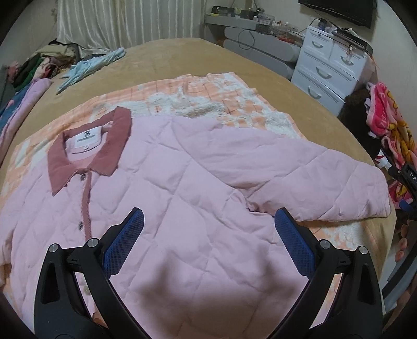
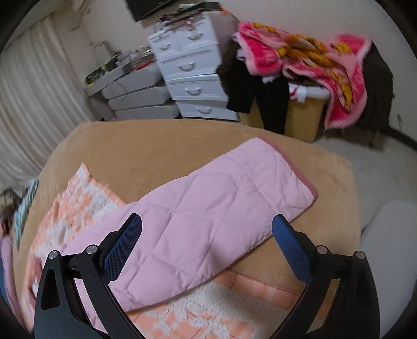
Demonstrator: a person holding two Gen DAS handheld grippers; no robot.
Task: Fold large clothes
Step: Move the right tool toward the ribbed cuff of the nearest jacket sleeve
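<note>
A pink quilted jacket (image 1: 182, 187) with a dark rose collar (image 1: 88, 146) lies flat and buttoned, front side up, on an orange-and-white blanket (image 1: 198, 101) spread over a tan bed. One sleeve (image 1: 325, 180) stretches out to the right. My left gripper (image 1: 208, 221) hovers open over the jacket's chest, its blue pads wide apart with nothing between them. In the right wrist view the same sleeve (image 2: 208, 224) runs toward its rose-edged cuff (image 2: 299, 177). My right gripper (image 2: 207, 229) is open above the sleeve, holding nothing.
A white drawer unit (image 2: 192, 70) and a pile of pink and dark laundry (image 2: 307, 65) stand beyond the bed. Light blue cloth (image 1: 91, 67) and more clothes lie at the bed's far left. The tan bed cover (image 2: 146, 148) shows around the blanket. Curtains (image 1: 125, 20) hang behind.
</note>
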